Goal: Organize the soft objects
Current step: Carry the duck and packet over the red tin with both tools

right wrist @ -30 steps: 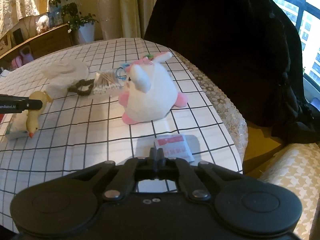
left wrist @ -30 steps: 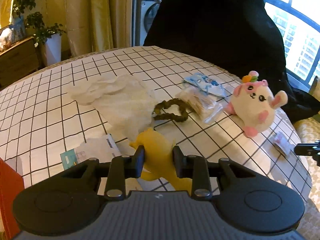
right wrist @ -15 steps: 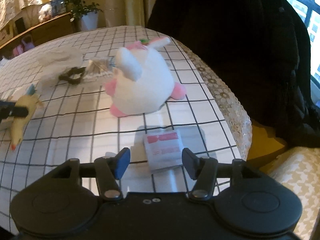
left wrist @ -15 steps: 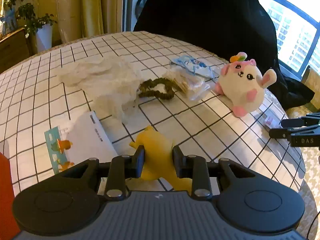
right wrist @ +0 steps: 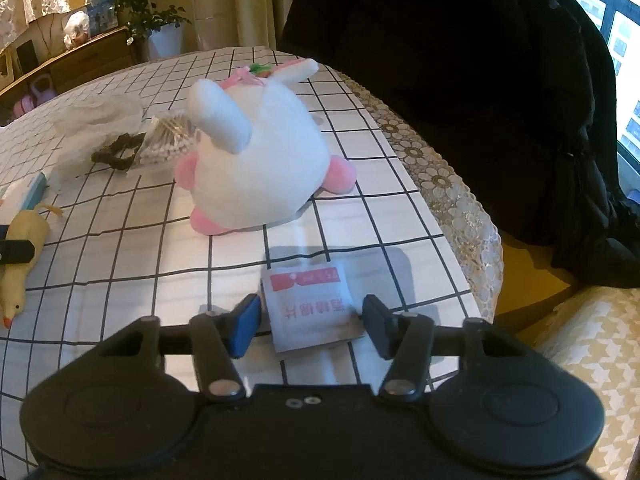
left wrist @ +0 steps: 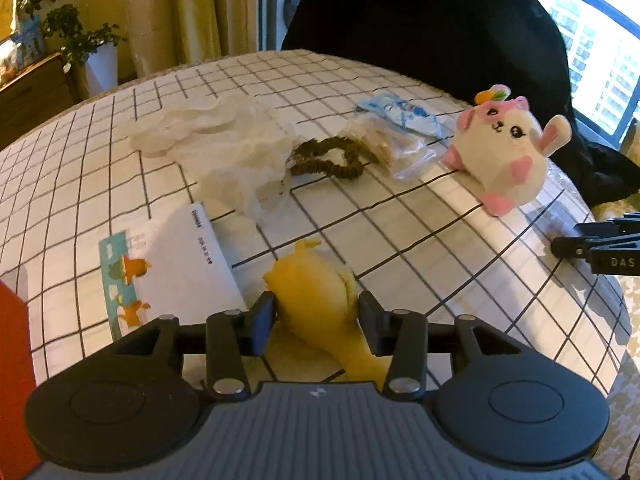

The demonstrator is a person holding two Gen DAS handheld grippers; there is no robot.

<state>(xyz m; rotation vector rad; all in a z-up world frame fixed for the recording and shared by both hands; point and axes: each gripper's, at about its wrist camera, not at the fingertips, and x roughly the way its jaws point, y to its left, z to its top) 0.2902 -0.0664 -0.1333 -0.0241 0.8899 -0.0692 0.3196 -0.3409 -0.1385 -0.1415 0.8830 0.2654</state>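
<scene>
**A:** One of each, counted large to small on the checked bench (left wrist: 440, 240): one pink-and-white plush (left wrist: 504, 152) far right, one crumpled white film (left wrist: 224, 144) far left, one white pack (left wrist: 176, 264) near left, one yellow duck toy (left wrist: 312, 292) beside that pack, one bag of cotton swabs (left wrist: 384, 140), one blue packet (left wrist: 400, 112), one dark scrunchie (left wrist: 328, 158), one small sachet (right wrist: 312, 308) near the right edge.

**B:** Step in hand?

**A:** Probably gathering, with two pickups at once. Left tongs (left wrist: 316, 320) roughly half open, just been opening, straddling the duck's body without squeezing it. Right tongs (right wrist: 310, 320) roughly half open too, just been closing a little, bracketing the flat sachet, gripping nothing yet.

**B:** Next move?

**A:** Likely closing on the sachet. Thin and flat, so calls for tips kept low against the bench. As for the duck, re-squeezing or backing off: cannot tell which.
</scene>
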